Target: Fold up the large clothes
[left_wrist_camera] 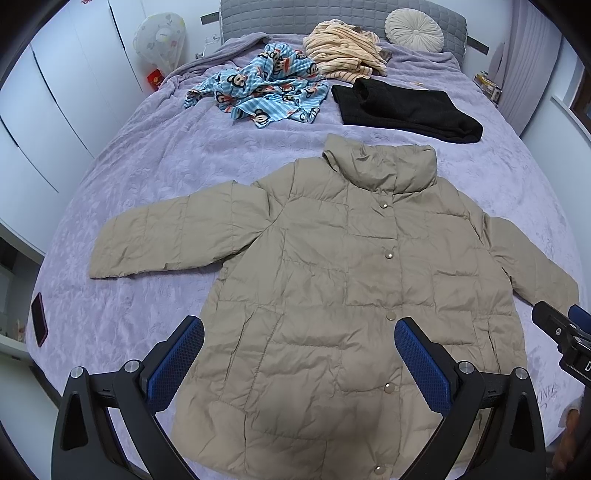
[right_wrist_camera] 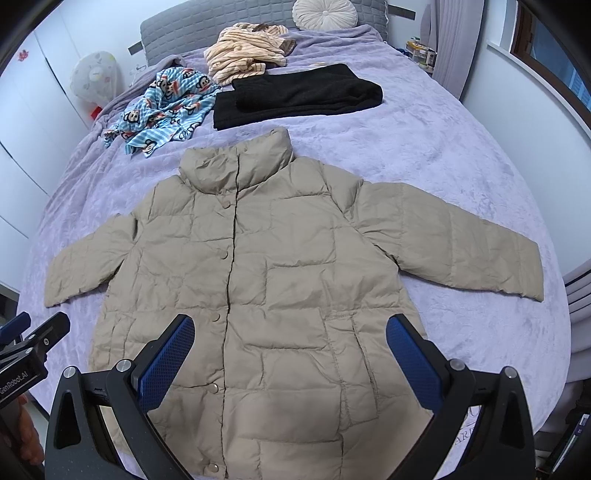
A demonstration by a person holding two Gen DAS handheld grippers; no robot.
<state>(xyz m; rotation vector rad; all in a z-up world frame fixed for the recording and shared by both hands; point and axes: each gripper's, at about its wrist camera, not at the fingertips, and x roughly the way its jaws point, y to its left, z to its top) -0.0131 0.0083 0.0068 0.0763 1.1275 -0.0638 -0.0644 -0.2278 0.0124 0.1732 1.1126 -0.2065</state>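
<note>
- Left gripper point(left_wrist_camera: 299, 332): jaws spread wide, nothing between the blue pads point(left_wrist_camera: 177, 358). It hangs above the lower left half of the jacket, clear of the fabric. Judged: held high to survey the garment before choosing a grasp.
- Right gripper point(right_wrist_camera: 290, 332): likewise wide open and empty, poised over the lower right half near the pocket seam. Its black body also shows at the right edge of the left wrist view.
- Beige quilted jacket point(left_wrist_camera: 332, 280): the task's garment. Lies flat, front up, on the near half of the bed, hem toward the grippers, collar away. Front placket closed; snap buttons point(left_wrist_camera: 388, 254) run up the centre.
- Both sleeves stretched out sideways: left sleeve point(left_wrist_camera: 159, 240), right sleeve point(right_wrist_camera: 461, 251). Judged: laid out this way so each sleeve can be turned inward over the body; no fold started yet.
- Purple bedspread point(left_wrist_camera: 147, 177): soft bare surface around the jacket gives room to fold.
- Dark phone point(left_wrist_camera: 38, 325) at the left bed edge, well apart from the jacket.
- Beyond the collar: black folded garment point(right_wrist_camera: 295, 96), looks finished and set aside.
- Blue monkey-print garment point(left_wrist_camera: 266, 88) and striped cream garment point(left_wrist_camera: 343, 48): crumpled, probably waiting.
- Farthest: round white cushion point(left_wrist_camera: 413, 31) against the grey headboard point(left_wrist_camera: 295, 18).
</note>
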